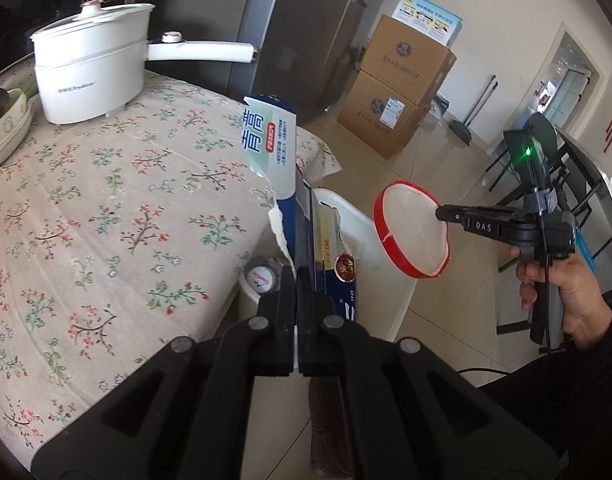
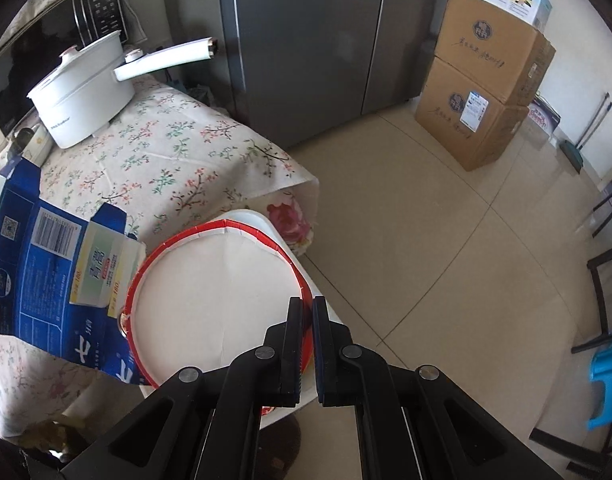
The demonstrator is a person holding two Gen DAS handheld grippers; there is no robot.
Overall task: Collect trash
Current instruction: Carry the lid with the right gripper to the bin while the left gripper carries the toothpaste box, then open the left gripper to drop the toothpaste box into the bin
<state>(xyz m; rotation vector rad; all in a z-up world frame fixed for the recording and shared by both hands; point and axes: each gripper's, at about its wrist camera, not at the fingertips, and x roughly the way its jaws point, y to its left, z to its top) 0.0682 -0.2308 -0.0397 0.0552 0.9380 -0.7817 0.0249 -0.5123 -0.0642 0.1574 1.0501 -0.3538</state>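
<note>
Left wrist view: the left gripper (image 1: 295, 280) is clamped on a torn blue-and-white carton (image 1: 283, 184), held over a white plastic bin (image 1: 360, 220) beside the table (image 1: 105, 200). Inside the bin a bottle cap (image 1: 260, 278) shows among other packaging. The right gripper (image 2: 307, 308), jaws pinched tight, grips the rim of a round paper lid (image 2: 213, 300) with a creased red edge above the same bin. A floral cloth covers the table, where a glossy white pot (image 1: 91, 68) stands.
</note>
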